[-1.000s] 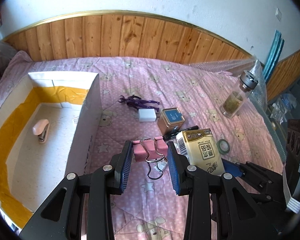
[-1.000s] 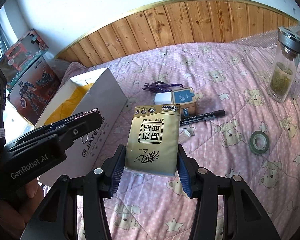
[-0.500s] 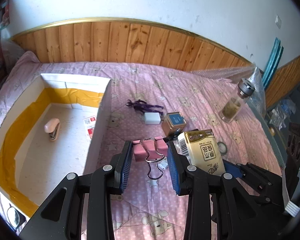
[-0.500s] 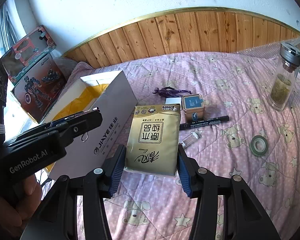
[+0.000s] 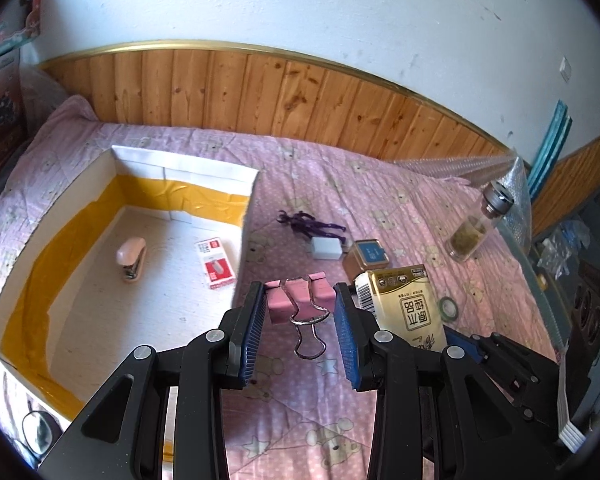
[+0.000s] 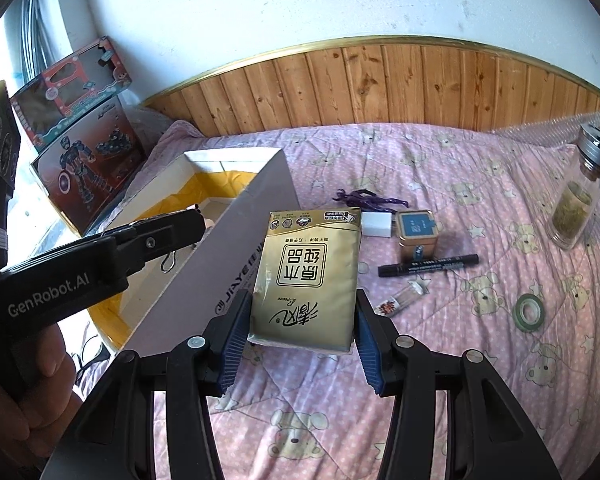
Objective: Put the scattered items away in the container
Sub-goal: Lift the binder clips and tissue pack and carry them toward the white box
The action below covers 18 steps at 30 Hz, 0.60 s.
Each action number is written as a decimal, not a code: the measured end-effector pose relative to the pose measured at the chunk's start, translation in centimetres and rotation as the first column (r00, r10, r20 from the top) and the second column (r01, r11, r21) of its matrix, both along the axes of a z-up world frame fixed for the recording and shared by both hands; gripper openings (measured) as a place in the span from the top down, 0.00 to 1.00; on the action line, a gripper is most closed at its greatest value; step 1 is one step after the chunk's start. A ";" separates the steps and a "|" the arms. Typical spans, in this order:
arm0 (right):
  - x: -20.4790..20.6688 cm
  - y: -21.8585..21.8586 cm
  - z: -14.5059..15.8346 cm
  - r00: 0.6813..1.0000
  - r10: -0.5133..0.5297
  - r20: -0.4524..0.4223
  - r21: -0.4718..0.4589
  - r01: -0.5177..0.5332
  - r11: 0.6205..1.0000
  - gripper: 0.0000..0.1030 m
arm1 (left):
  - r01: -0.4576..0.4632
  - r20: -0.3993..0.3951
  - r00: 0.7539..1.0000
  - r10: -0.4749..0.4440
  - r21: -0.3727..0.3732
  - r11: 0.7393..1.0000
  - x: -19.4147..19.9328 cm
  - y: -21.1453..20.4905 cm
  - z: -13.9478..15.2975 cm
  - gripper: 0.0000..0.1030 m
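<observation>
My left gripper [image 5: 300,304] is shut on a pink binder clip [image 5: 298,300], held in the air just right of the white box [image 5: 244,240] with yellow tape inside. A pink stapler [image 5: 131,257] and a red staple packet [image 5: 216,263] lie in the box. My right gripper [image 6: 302,312] is shut on a gold tissue pack [image 6: 308,276], lifted beside the box's grey wall [image 6: 236,276]. The left gripper [image 6: 100,256] shows at the left in the right wrist view, with the tissue pack [image 5: 410,304] at the right in the left wrist view.
On the pink quilt [image 6: 440,380] lie a purple ribbon [image 6: 366,200], a white block [image 6: 376,224], a gold tin [image 6: 416,234], a black marker [image 6: 428,266], a small vial [image 6: 400,300], a green tape roll [image 6: 530,312] and a glass bottle [image 6: 576,204]. Toy boxes [image 6: 80,140] lean at the left wall.
Both grippers have risen and drifted toward the box with their loads. More of the box's inside shows now, including the red staple packet.
</observation>
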State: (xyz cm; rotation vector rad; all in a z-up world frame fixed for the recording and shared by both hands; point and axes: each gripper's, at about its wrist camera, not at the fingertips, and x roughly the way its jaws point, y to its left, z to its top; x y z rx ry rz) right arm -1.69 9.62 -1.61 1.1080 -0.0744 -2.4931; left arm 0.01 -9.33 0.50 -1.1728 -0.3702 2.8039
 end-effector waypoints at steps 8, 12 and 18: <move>0.1 -2.3 0.4 0.999 0.029 -0.018 0.004 -0.029 1.000 0.51 | -0.021 0.006 1.000 0.021 0.021 1.000 0.3 -2.6 -0.3 0.65; 0.1 -3.6 0.6 0.999 0.046 -0.025 0.008 -0.046 0.999 0.51 | -0.034 0.006 0.999 0.034 0.035 0.999 0.5 -4.1 -0.3 0.65; 0.1 -5.4 0.7 0.997 0.069 -0.027 0.003 -0.069 0.998 0.51 | -0.060 0.014 0.998 0.060 0.057 0.997 0.7 -6.6 -0.5 0.65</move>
